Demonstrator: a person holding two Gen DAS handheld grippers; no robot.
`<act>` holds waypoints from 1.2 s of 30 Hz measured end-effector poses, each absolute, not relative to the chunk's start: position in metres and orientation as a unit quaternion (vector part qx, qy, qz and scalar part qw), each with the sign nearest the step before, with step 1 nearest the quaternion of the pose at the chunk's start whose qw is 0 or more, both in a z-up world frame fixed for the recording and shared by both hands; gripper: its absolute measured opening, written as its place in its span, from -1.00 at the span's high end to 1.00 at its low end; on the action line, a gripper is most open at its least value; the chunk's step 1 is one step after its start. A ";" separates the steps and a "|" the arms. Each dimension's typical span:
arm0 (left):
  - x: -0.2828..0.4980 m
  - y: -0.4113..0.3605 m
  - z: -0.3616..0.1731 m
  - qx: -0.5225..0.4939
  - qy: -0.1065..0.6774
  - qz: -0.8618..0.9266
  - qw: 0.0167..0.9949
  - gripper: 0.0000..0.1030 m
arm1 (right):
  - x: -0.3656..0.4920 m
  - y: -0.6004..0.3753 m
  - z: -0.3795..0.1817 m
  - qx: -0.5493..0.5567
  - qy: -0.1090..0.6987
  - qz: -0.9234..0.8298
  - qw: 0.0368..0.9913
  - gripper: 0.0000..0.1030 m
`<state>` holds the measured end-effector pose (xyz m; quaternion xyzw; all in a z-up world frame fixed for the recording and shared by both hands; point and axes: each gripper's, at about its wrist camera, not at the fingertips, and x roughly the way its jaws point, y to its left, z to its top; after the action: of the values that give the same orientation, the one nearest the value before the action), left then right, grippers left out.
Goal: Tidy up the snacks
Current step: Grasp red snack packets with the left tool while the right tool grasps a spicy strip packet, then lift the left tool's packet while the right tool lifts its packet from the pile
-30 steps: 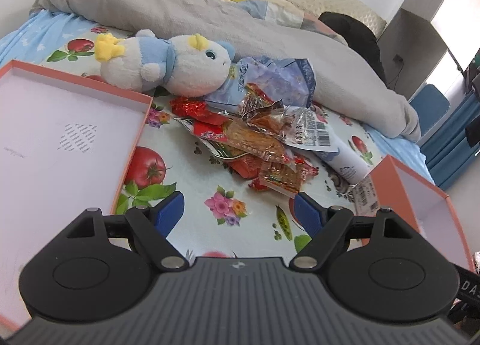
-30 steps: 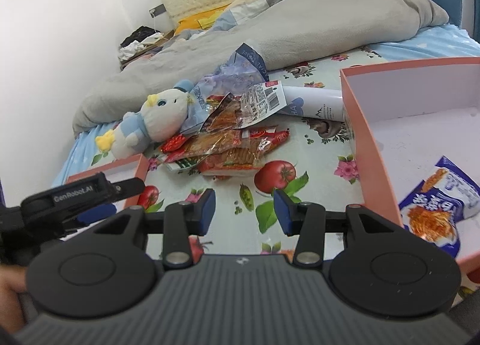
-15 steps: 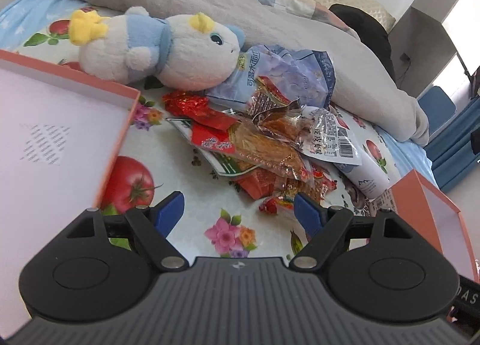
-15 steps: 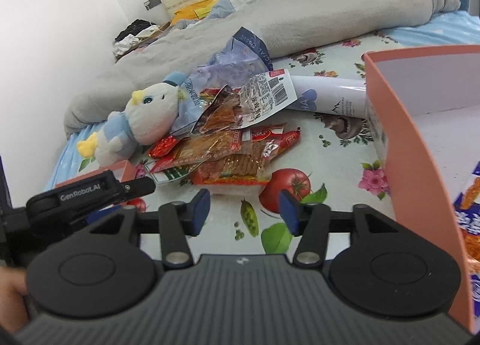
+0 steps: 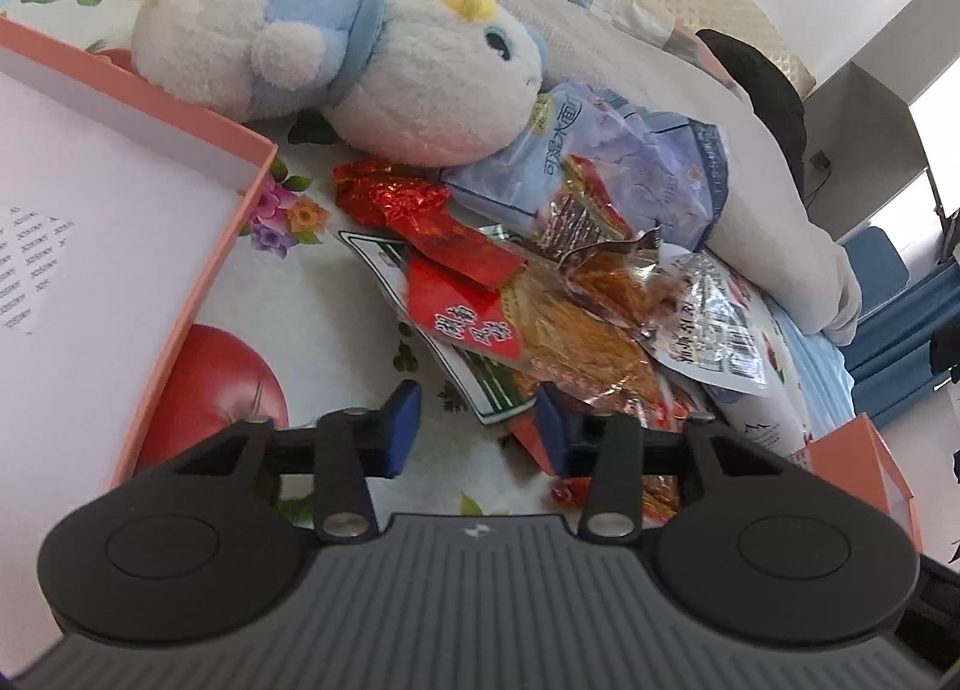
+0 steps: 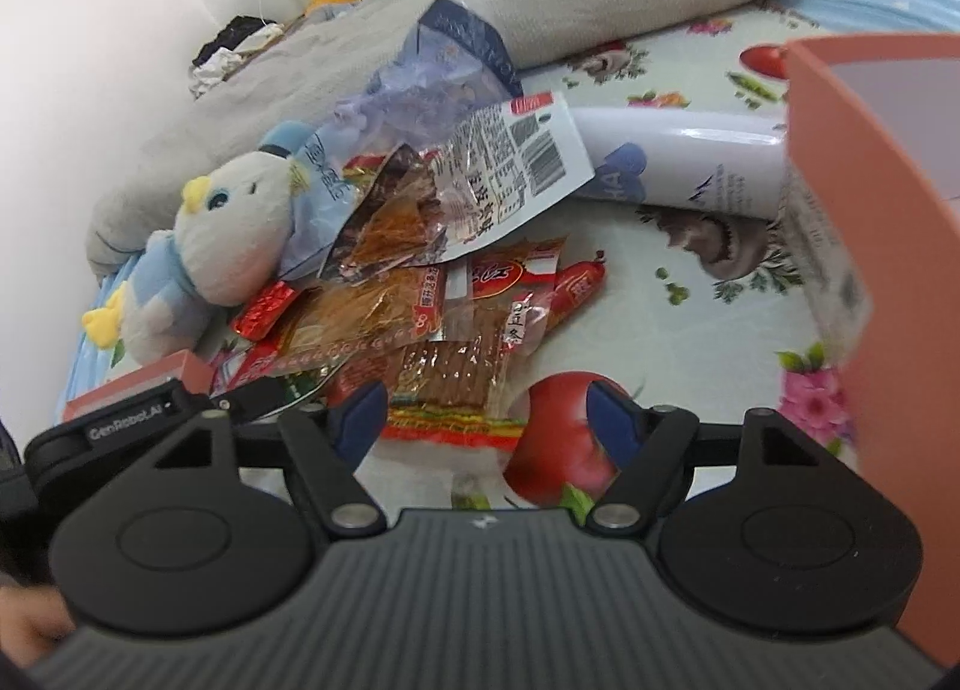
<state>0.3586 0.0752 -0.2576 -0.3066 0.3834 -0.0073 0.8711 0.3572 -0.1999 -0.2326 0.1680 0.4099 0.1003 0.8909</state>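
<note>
Inspecting the snack pile, I find it at 12 o'clock of both grippers, on the flowered sheet. Left gripper stands released, straddling a packet corner; right gripper is released, wide, just short of the flat strip packet. I judge the packets light, crinkly, slippery, their contents brittle; best pinched at a sealed edge. Soft bedding gives underneath. Orange boxes flank; plush toy crowds the 11 o'clock side.
</note>
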 end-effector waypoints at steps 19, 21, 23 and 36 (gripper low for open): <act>0.382 0.076 -0.274 -0.314 0.363 -0.034 0.877 0.87 | 0.398 -0.167 -0.252 0.124 0.414 0.105 0.896 -0.29; 0.380 0.072 -0.271 -0.303 0.362 -0.036 0.881 0.88 | 0.396 -0.168 -0.249 0.124 0.415 0.113 0.894 -0.11; 0.377 0.069 -0.270 -0.304 0.364 -0.042 0.880 0.89 | 0.393 -0.167 -0.246 0.113 0.415 0.111 0.896 -0.08; 0.316 0.060 -0.242 -0.297 0.367 -0.052 0.880 0.91 | 0.343 -0.189 -0.218 0.141 0.408 0.112 0.895 0.65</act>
<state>0.3158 0.0598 -0.2422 -0.2967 0.3672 -0.0515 0.8800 0.3428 -0.1888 -0.2182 0.1413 0.4076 0.1122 0.8951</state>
